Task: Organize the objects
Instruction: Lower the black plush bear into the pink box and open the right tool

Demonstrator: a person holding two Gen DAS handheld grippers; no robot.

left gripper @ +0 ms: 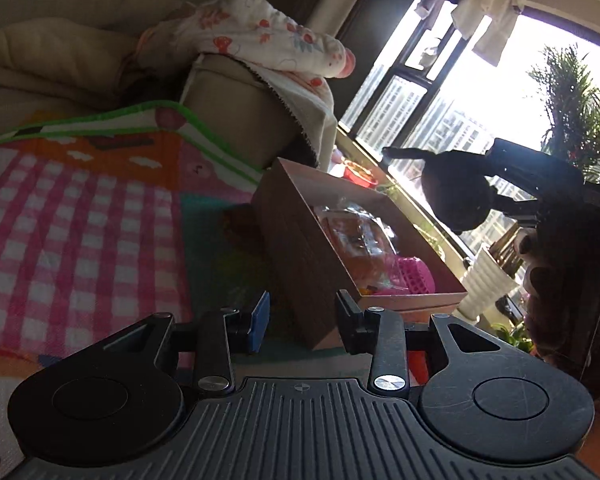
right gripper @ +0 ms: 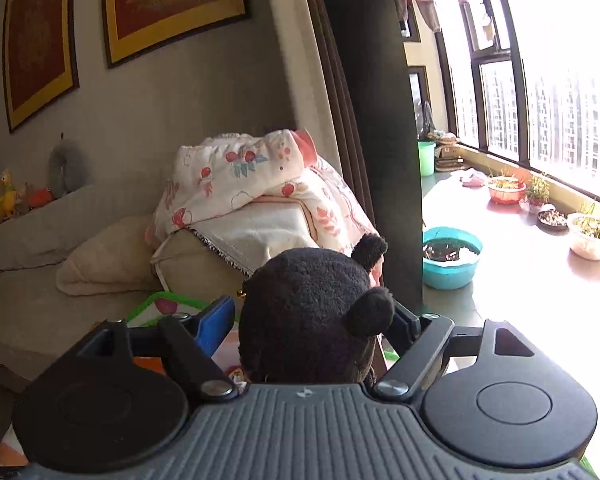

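Right tongs (right gripper: 312, 320) clamp a dark plush bear (right gripper: 308, 312), its face hidden from the wrist view, silhouetted above the cardboard box (left gripper: 300, 248). Left tongs (left gripper: 303, 320) gape empty by the box corner; contents blurred, something pink (left gripper: 414, 278).

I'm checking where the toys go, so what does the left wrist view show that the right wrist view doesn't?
Only the left wrist view shows the open brown box with a pink basket inside, and the empty left gripper. Only the right wrist view shows the framed pictures, the teal basin and the right gripper closed on the dark plush bear. Both show the bear, the floral blanket and the sofa.
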